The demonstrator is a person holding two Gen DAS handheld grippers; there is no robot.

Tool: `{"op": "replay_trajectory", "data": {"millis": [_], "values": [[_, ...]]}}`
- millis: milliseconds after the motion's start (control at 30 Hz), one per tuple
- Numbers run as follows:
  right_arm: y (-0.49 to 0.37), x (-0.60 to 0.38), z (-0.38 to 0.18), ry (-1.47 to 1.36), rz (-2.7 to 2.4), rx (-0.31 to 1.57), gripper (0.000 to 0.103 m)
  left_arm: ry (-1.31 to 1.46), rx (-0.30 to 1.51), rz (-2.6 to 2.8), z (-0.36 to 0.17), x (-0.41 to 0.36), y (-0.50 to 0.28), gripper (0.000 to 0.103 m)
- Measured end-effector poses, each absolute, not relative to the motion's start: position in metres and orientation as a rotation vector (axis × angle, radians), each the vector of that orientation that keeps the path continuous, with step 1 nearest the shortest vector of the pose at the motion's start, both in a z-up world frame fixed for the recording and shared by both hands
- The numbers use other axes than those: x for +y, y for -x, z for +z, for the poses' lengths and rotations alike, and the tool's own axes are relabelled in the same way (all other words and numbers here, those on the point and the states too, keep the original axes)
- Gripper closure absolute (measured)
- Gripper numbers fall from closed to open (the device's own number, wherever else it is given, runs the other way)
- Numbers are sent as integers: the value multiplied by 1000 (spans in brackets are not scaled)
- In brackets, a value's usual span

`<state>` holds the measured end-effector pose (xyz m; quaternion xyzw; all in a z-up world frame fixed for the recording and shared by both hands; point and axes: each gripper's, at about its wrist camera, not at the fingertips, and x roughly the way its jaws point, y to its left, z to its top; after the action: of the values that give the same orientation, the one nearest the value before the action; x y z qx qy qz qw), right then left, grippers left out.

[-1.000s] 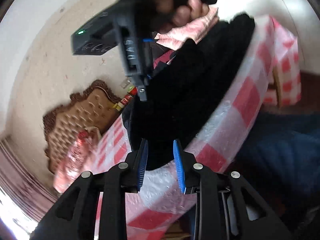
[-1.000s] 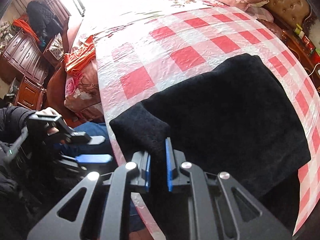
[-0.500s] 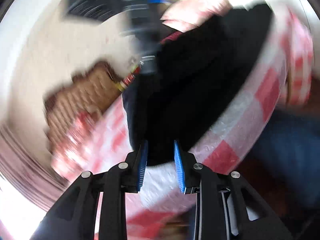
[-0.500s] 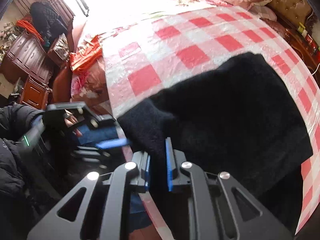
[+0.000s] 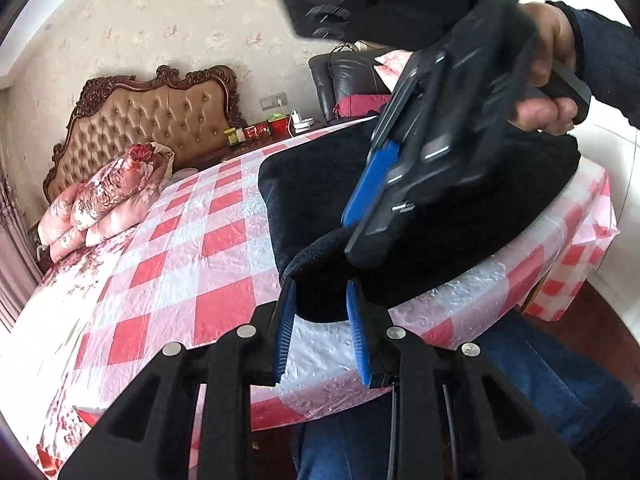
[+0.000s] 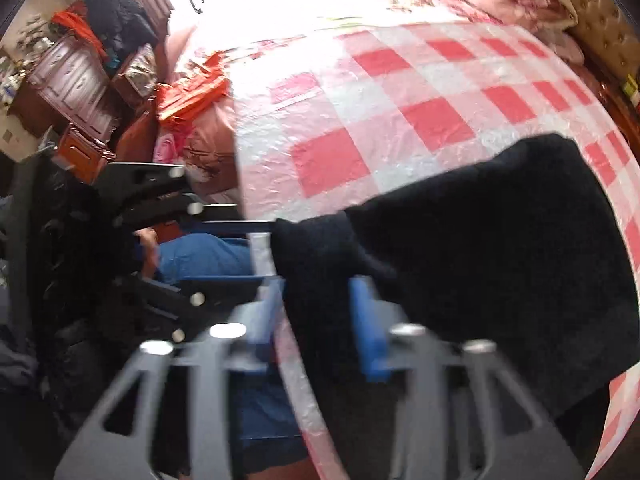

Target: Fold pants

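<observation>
The left gripper (image 5: 320,300) angles down at the bed's near edge, its jaws narrowly parted around a raised corner of the black pants (image 5: 460,216); whether they pinch it cannot be told. The pants lie folded on the checked bed cover (image 5: 192,280). The right gripper (image 6: 316,308), held by a hand (image 5: 548,68), points steeply down, its jaws slightly apart around another fold.

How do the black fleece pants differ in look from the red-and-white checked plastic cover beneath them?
The black fleece pants are plain, matt and fuzzy; the red-and-white checked plastic cover is patterned, shiny and crinkled. The pants lie folded and thick; the cover lies spread thin. Both reach the near edge.
</observation>
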<state>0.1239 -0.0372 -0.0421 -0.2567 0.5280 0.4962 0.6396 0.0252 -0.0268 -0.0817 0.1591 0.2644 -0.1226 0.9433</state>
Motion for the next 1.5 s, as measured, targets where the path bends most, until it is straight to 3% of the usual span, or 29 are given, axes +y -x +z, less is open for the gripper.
{"op": "replay_trajectory", "data": {"millis": [133, 500, 633, 767, 933, 1000, 1067, 1100, 1167, 1300, 1333, 1400, 1433, 1500], "values": [[-138, -42, -38, 486, 1125, 1218, 92, -406, 513, -223, -86, -40, -11, 77], [-152, -51, -25, 392, 1160, 1250, 93, -592, 408, -195, -77, -73, -4, 78], [-153, -51, -28, 383, 1161, 1275, 92, -664, 506, -155, -103, -76, -14, 88], [-157, -52, -31, 364, 1154, 1273, 86, -705, 540, -194, -116, -83, -6, 98], [-160, -53, -28, 307, 1173, 1268, 84, -722, 529, -186, -118, -83, -3, 98], [-161, -55, -25, 295, 1163, 1270, 67, -740, 521, -181, -121, -85, 0, 98], [-163, -58, -23, 295, 1151, 1265, 67, -731, 525, -182, -120, -84, 0, 98], [-164, -59, -23, 289, 1146, 1271, 68, -731, 524, -182, -120, -84, 1, 98], [-164, -58, -26, 305, 1140, 1289, 96, -708, 493, -180, -115, -86, 7, 97], [-156, -60, -29, 316, 1143, 1266, 97, -702, 469, -148, -108, -82, 2, 97], [-153, -64, -23, 310, 1141, 1234, 95, -688, 463, -144, -104, -79, 2, 97], [-143, -70, -12, 332, 1145, 1184, 52, -665, 467, -139, -99, -75, -2, 90], [-136, -71, -6, 351, 1142, 1145, 19, -650, 478, -144, -96, -73, -6, 89], [-127, -66, -4, 387, 1162, 1132, 18, -622, 489, -156, -90, -68, -15, 89]]}}
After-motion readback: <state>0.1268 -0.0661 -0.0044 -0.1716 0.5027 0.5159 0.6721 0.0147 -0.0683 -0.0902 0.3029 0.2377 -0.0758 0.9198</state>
